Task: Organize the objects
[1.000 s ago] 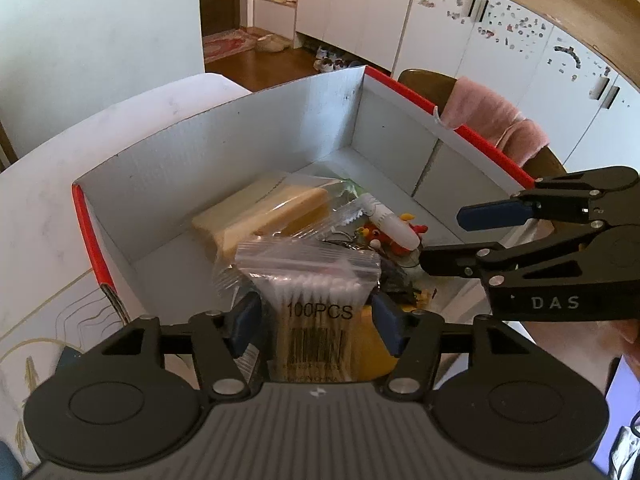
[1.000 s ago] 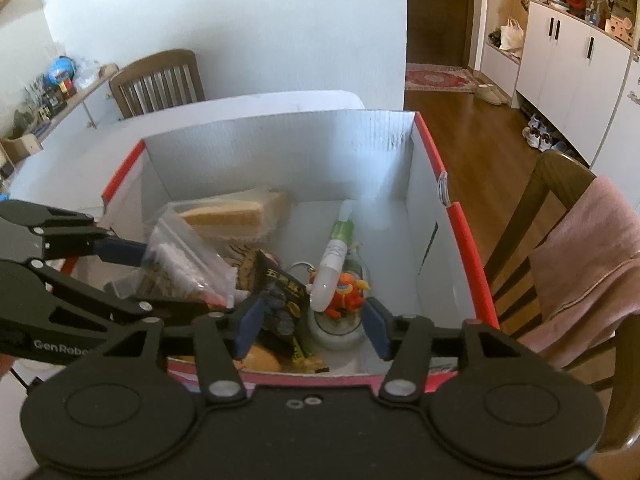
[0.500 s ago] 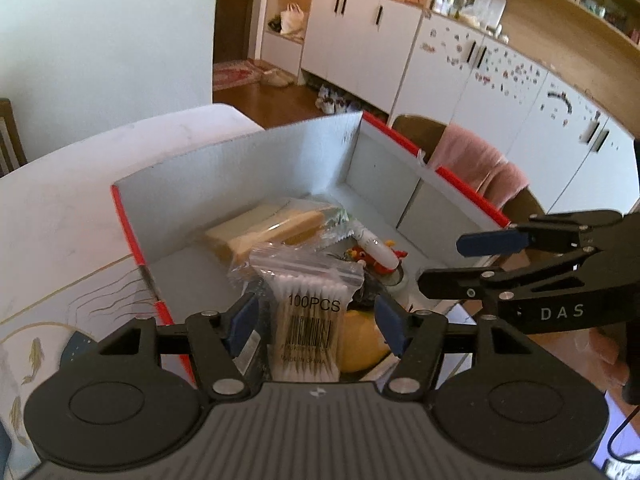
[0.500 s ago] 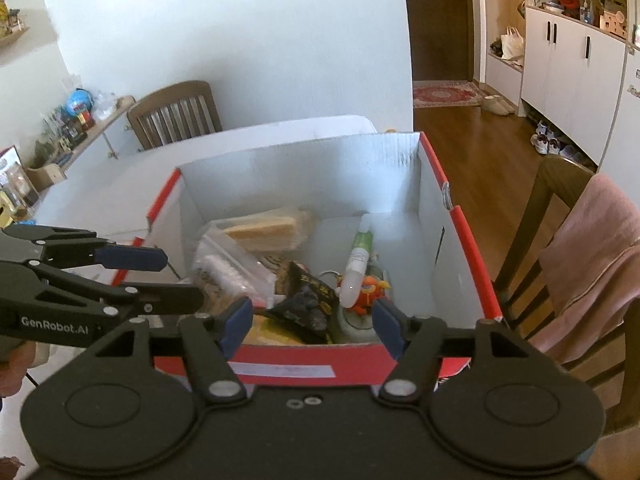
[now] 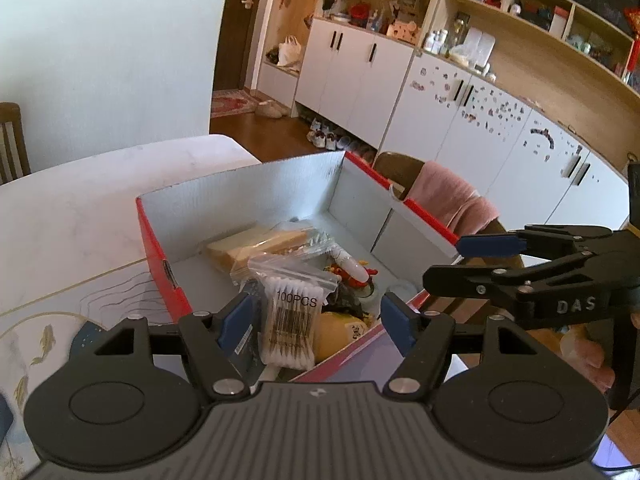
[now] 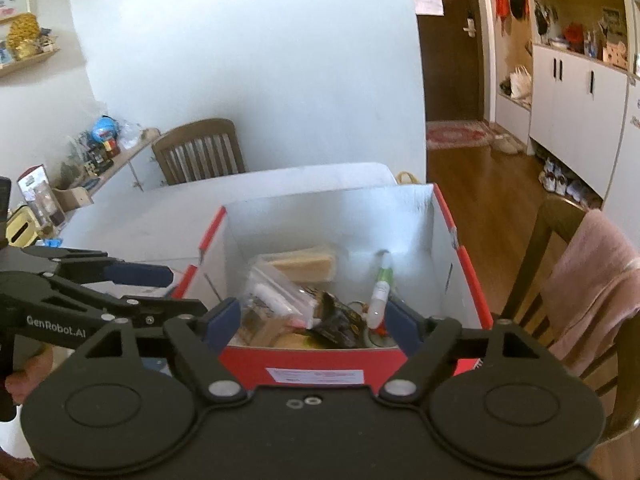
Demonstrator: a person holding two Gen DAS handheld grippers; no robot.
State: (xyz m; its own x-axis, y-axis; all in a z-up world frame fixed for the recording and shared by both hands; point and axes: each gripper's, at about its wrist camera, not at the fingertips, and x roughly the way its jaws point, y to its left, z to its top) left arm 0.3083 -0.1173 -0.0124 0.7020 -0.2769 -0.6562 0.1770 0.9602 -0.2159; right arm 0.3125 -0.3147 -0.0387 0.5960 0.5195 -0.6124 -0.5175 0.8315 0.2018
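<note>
A red box [image 5: 156,236] with a grey inside stands on the white table [image 5: 80,200]; it also shows in the right wrist view [image 6: 460,256]. In it lie a bag of cotton swabs [image 5: 290,316], a bagged tan block [image 5: 256,246], a white tube [image 6: 380,292], a dark packet [image 6: 340,320] and a small orange toy [image 5: 352,272]. My left gripper [image 5: 316,320] is open and empty, above the box's near side. My right gripper [image 6: 312,322] is open and empty, in front of the box's near wall.
A wooden chair with a pink towel [image 6: 592,280] stands right of the box. Another wooden chair [image 6: 200,152] stands at the table's far side. A side shelf with clutter [image 6: 60,176] is at the left. White cabinets [image 5: 360,68] line the far wall.
Both grippers have pulled up and back from the box, so it looks smaller and lower. The swab bag stays in the box. Both grippers stay open.
</note>
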